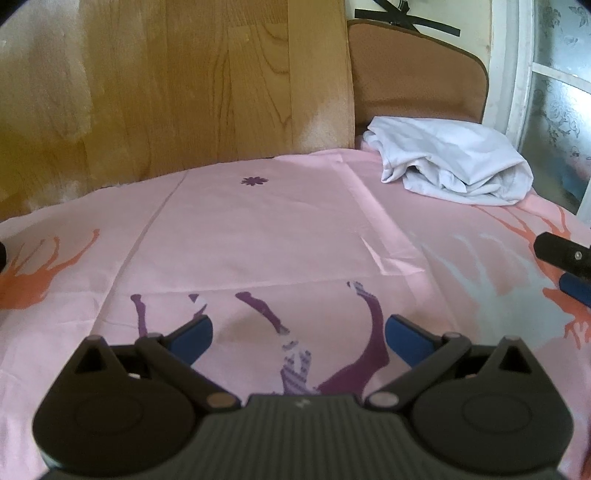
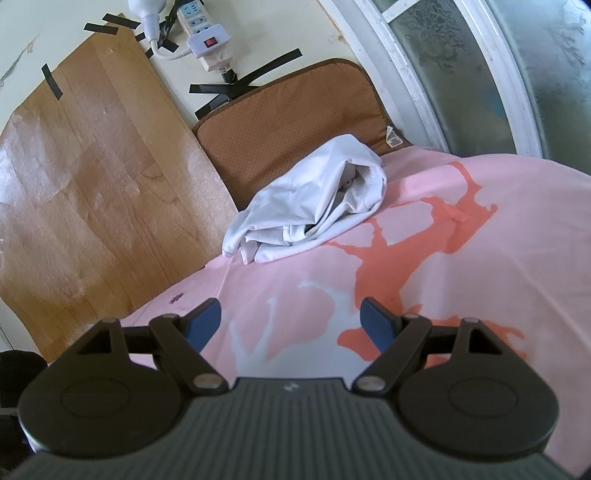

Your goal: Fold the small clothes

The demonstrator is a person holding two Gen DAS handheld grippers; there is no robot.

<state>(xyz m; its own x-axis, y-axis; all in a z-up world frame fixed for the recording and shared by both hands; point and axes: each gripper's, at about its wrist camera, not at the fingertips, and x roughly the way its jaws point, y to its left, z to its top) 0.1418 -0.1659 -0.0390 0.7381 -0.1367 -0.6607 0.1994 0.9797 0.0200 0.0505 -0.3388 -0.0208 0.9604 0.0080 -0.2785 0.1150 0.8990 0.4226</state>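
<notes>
A crumpled white garment [image 1: 448, 160] lies bunched at the far right corner of the pink printed sheet [image 1: 258, 229]. In the right wrist view the same white garment [image 2: 310, 201] sits ahead, well beyond the fingertips. My left gripper [image 1: 299, 332] hovers open over the sheet's purple print, holding nothing. My right gripper [image 2: 291, 321] is open too, above the orange and pale blue print on the sheet [image 2: 461, 266], with nothing between its fingers. The right gripper's tip [image 1: 565, 258] shows at the right edge of the left wrist view.
A wood-grain board [image 1: 184, 85] leans behind the sheet. A brown cushion [image 2: 295, 122] stands against the wall behind the garment. A taped power strip [image 2: 201, 27] hangs on the wall. A white-framed frosted window [image 2: 480, 66] runs along the right.
</notes>
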